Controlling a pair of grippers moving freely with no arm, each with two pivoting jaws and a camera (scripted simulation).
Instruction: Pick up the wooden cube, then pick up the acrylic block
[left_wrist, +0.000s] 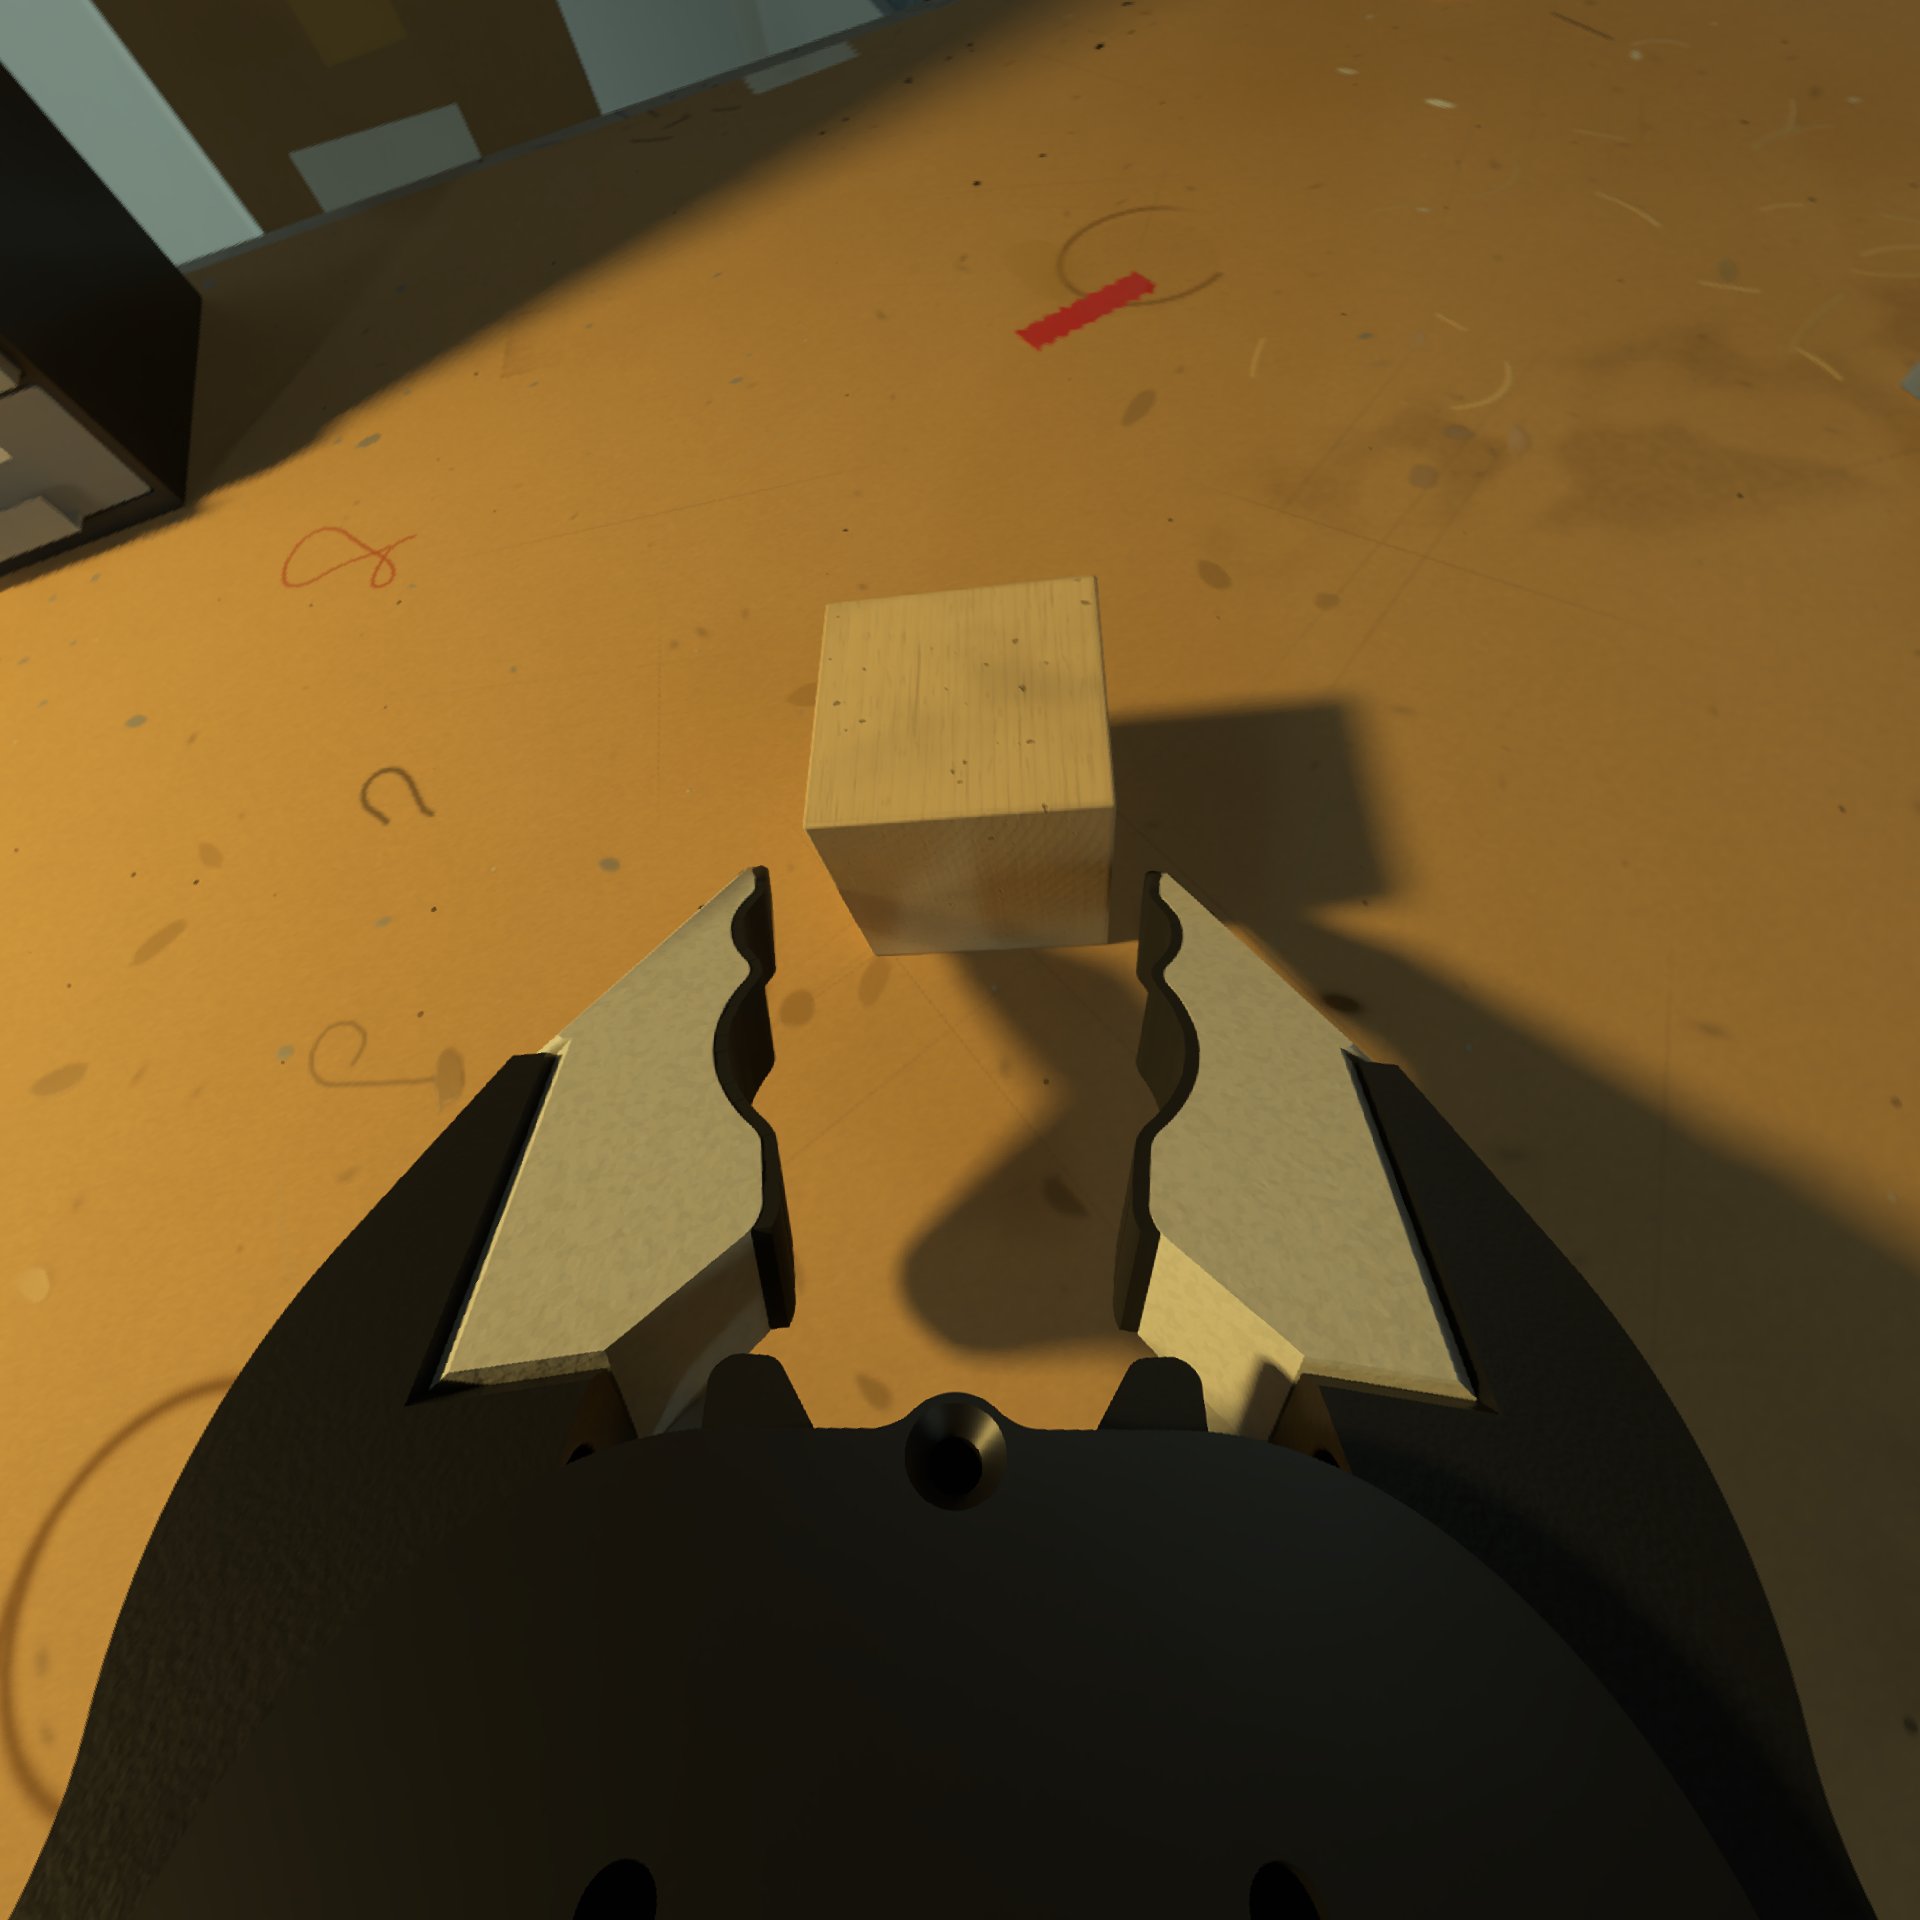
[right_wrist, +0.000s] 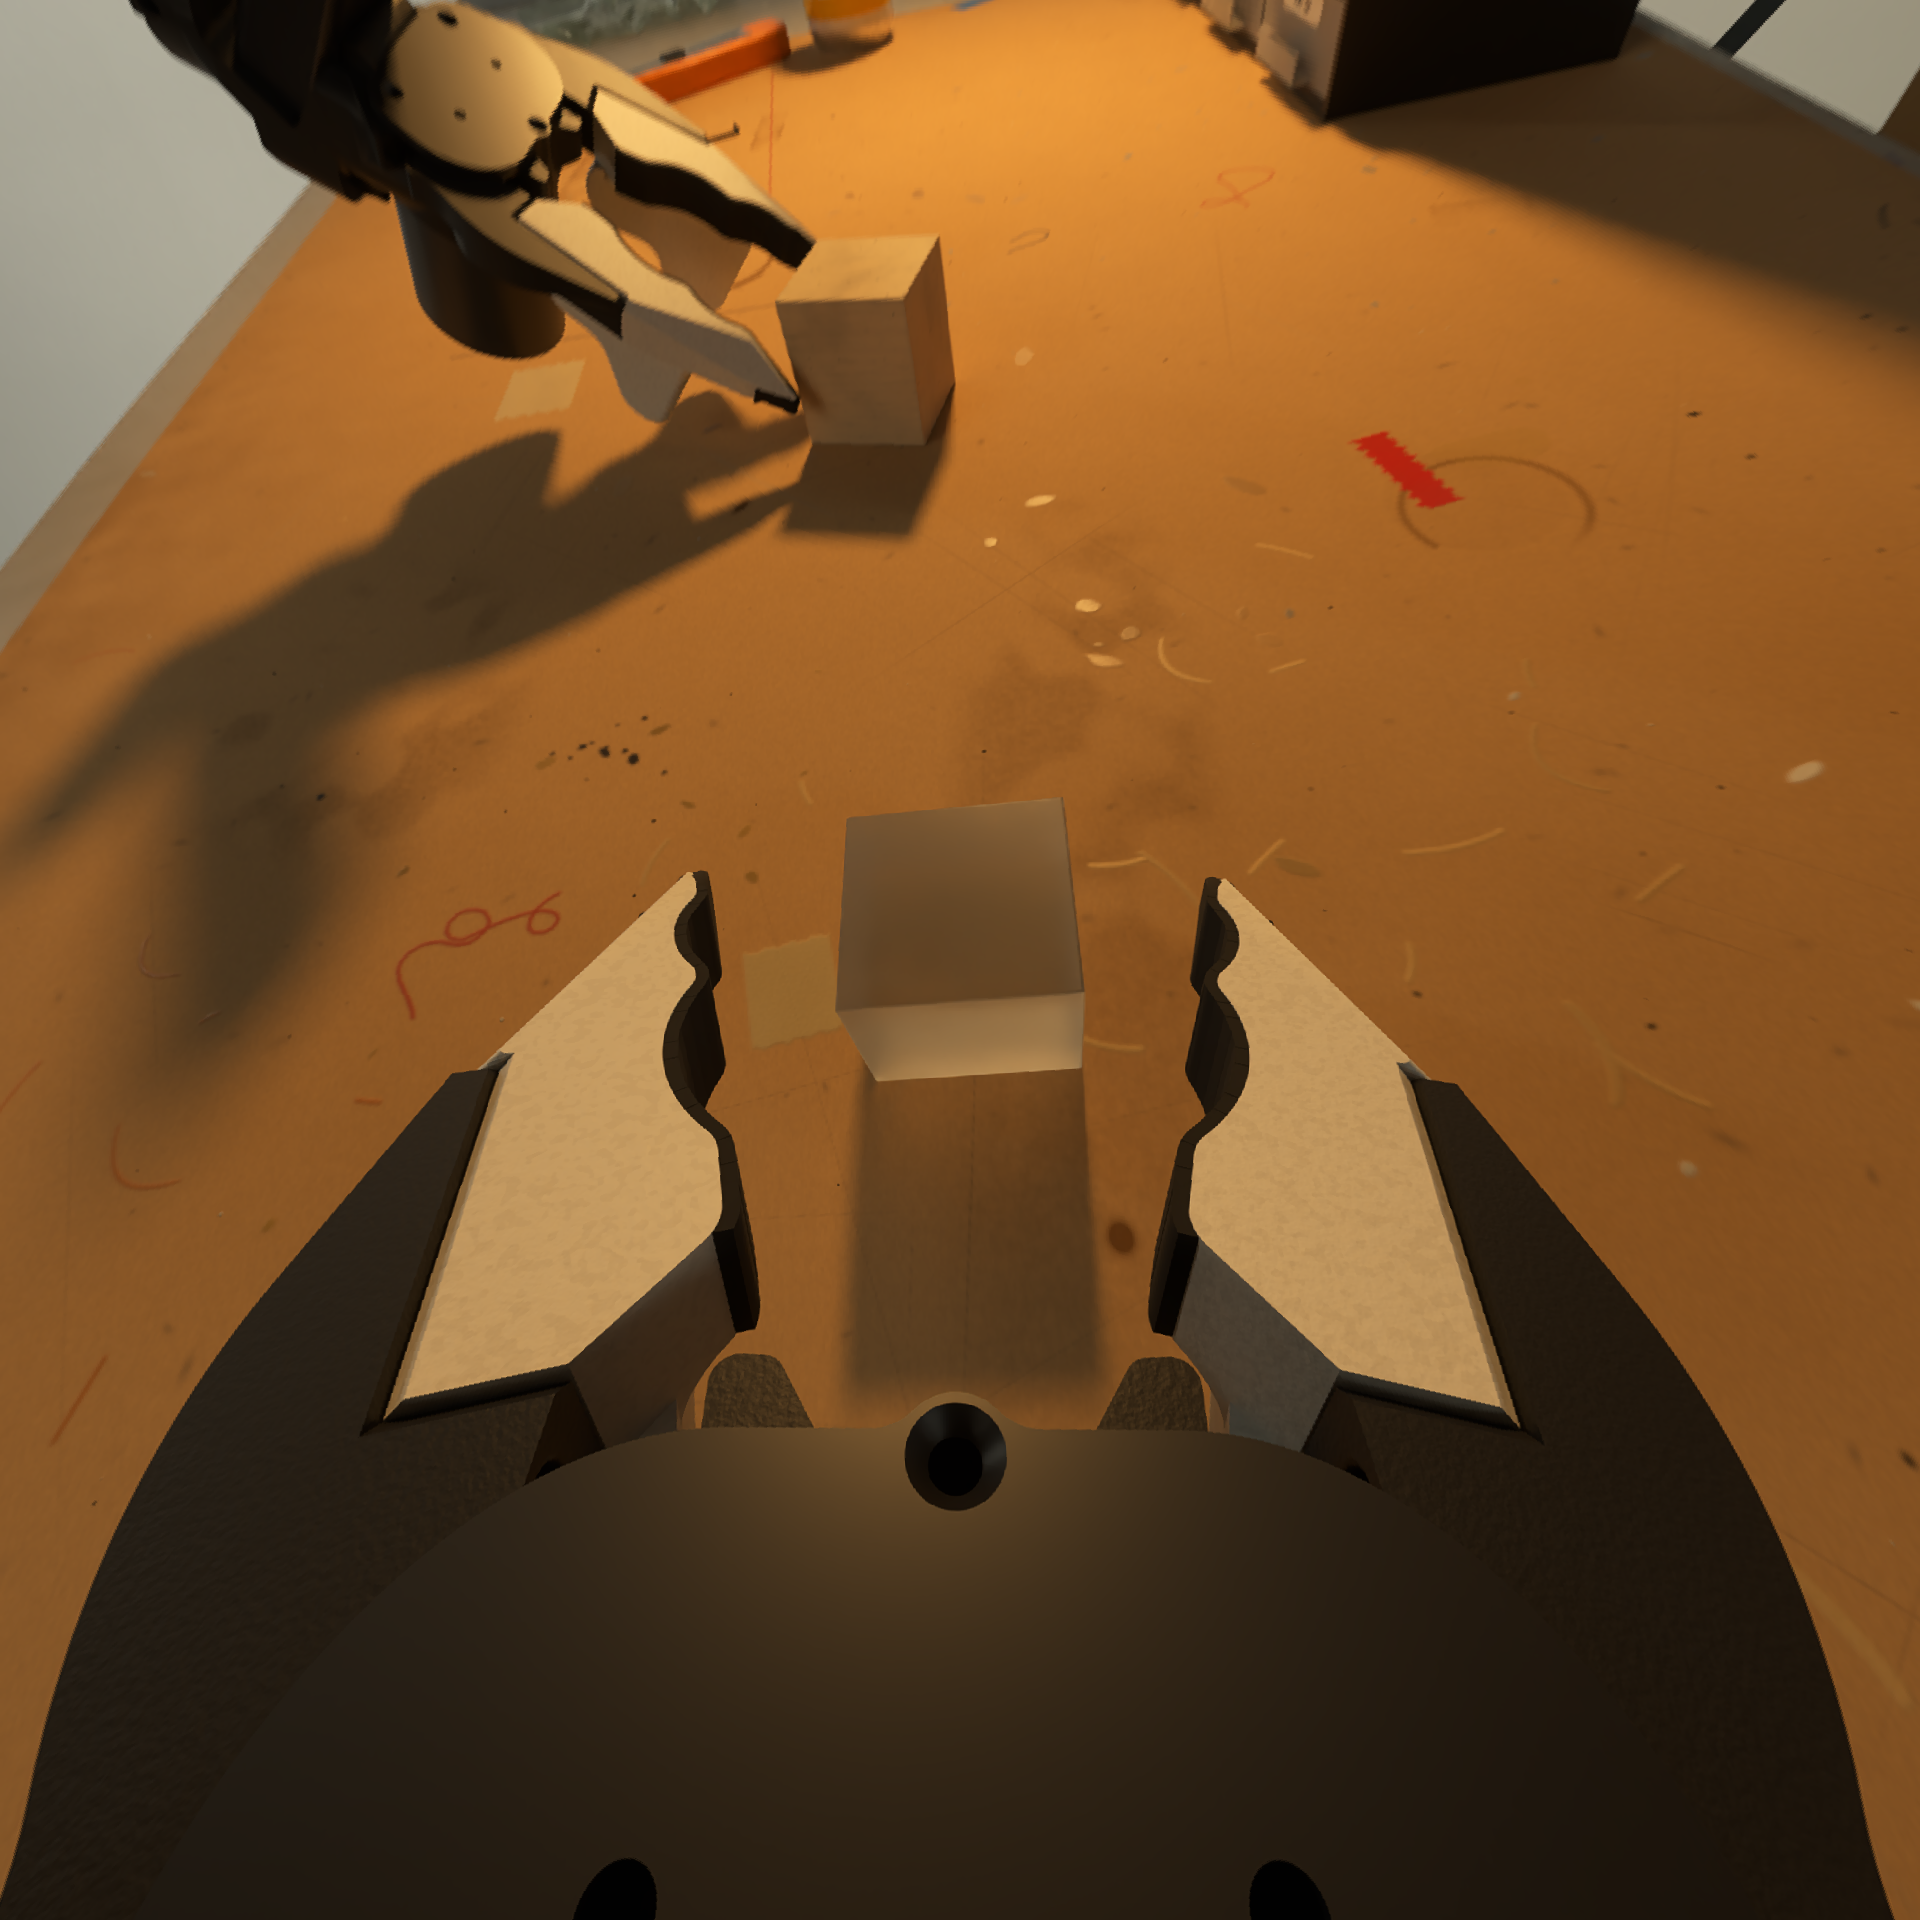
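Observation:
The wooden cube (left_wrist: 961, 764) is pale with visible grain and sits on the orange table, just beyond my left gripper (left_wrist: 956, 878). That gripper is open, its fingertips level with the cube's near face and a little wider than it. The cube also shows in the right wrist view (right_wrist: 868, 338), with the left gripper (right_wrist: 800, 322) at its left side. The acrylic block (right_wrist: 961, 935) is a see-through brownish cube on the table. My right gripper (right_wrist: 956, 883) is open, its fingertips to either side of the block, not touching it.
The orange tabletop (right_wrist: 1351, 831) is scratched and stained. A black box (left_wrist: 83, 343) stands at the far left; it also shows in the right wrist view (right_wrist: 1455, 52). A red tape strip (left_wrist: 1086, 310) lies beyond the cube. An orange tool (right_wrist: 717, 57) and a jar (right_wrist: 850, 21) lie at the far edge.

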